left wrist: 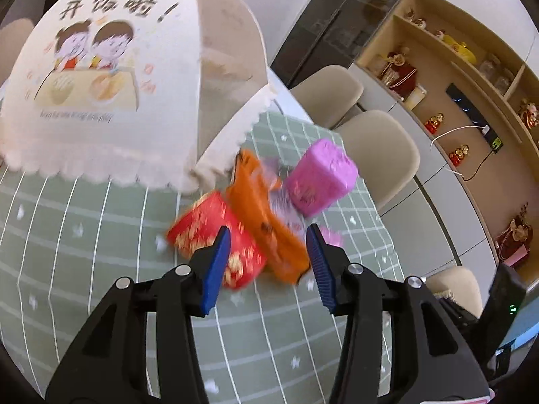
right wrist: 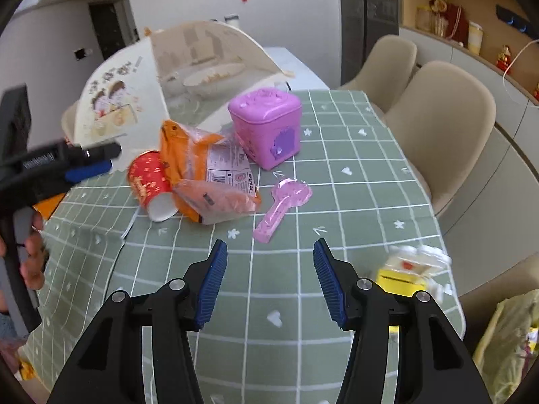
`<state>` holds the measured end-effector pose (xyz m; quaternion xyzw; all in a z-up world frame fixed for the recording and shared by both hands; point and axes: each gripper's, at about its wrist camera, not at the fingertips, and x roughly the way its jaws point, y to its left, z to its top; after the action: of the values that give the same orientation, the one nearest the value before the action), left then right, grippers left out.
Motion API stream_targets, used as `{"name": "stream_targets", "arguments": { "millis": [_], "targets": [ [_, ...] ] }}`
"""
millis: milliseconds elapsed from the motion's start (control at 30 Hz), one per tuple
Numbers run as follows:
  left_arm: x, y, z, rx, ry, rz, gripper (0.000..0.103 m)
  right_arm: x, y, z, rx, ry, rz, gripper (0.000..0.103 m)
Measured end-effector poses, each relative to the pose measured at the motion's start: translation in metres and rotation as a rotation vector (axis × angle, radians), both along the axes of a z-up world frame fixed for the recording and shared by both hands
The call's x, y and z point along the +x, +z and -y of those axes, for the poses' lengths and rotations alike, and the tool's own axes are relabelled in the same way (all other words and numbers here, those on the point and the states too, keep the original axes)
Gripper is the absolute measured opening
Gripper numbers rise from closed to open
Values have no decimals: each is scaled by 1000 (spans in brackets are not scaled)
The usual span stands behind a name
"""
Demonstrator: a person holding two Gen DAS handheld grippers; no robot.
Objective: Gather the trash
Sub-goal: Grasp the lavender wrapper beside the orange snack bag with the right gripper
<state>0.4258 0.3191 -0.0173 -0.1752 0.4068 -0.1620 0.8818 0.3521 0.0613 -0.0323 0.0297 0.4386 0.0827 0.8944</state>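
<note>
On the green checked surface point(right wrist: 353, 202), the left tongs point(left wrist: 268, 232), spread wide, should be centred over the red paper cup point(left wrist: 219, 239) before closing, while the right tongs point(right wrist: 270, 247) are likewise held wide and empty.

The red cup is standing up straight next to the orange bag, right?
Not quite. The red cup is next to the orange bag, but it lies tipped on its side with its white inside showing. The right wrist view shows this.
</note>
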Motion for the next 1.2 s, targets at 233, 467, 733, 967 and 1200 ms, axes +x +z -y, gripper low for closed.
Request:
{"name": "stream_targets", "arguments": {
  "millis": [233, 467, 733, 967, 1200],
  "targets": [
    [0, -22, -15, -42, 7, -26, 44, 60, -27, 0, 14, -39, -48, 50],
    [-13, -30, -33, 0, 2, -67, 44, 101, -41, -10, 43, -26, -39, 50],
    [-23, -38, -56, 13, 113, -138, 44, 141, -49, -53, 121, 117, -56, 50],
    [-26, -25, -42, -13, 159, -138, 44, 119, -70, -59, 66, 304, -122, 27],
    [-25, -24, -13, 10, 227, -160, 44, 63, -69, -42, 101, 385, -179, 22]
  ]
}}
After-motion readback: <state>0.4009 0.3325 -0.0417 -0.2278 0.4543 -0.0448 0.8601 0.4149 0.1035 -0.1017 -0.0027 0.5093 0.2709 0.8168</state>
